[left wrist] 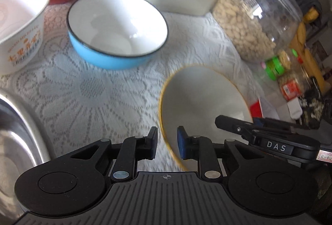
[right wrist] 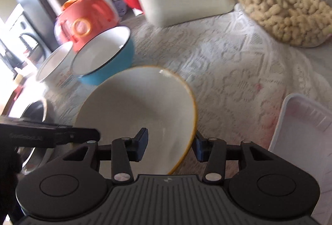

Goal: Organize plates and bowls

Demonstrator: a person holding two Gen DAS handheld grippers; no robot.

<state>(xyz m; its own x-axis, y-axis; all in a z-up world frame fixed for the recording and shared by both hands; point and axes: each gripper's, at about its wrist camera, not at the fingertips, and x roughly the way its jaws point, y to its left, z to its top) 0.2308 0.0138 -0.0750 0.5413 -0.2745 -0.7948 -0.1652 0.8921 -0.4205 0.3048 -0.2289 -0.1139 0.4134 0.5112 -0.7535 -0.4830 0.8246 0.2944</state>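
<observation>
Both claws are on the same yellow-rimmed bowl (left wrist: 199,100), which sits on the lace-covered desk (left wrist: 93,100) near its front edge, tilted rather than flat. The left claw (left wrist: 167,142) has its jaws narrowed over the bowl's left rim, one pad inside and one outside; motion blur hides whether the pads truly press the wall, so this reads as a pinch, not a certainty. The right claw (right wrist: 171,144) straddles the opposite rim the same way, its inner pad inside the bowl and its outer pad against the outside wall, jaws drawn close on it. Gripping both sides likely keeps a wide, shallow bowl from swinging when lifted. Farther back stands a blue bowl (left wrist: 117,30) with a white inside, upright and empty, and it looks the natural nest for the yellow-rimmed one. Just beside it, toward the left edge, is a white paper bowl (left wrist: 20,26) with orange print. A steel basin (left wrist: 14,142) lies at the front left corner, and a jar of peanuts (left wrist: 255,21) stands along the right edge.
</observation>
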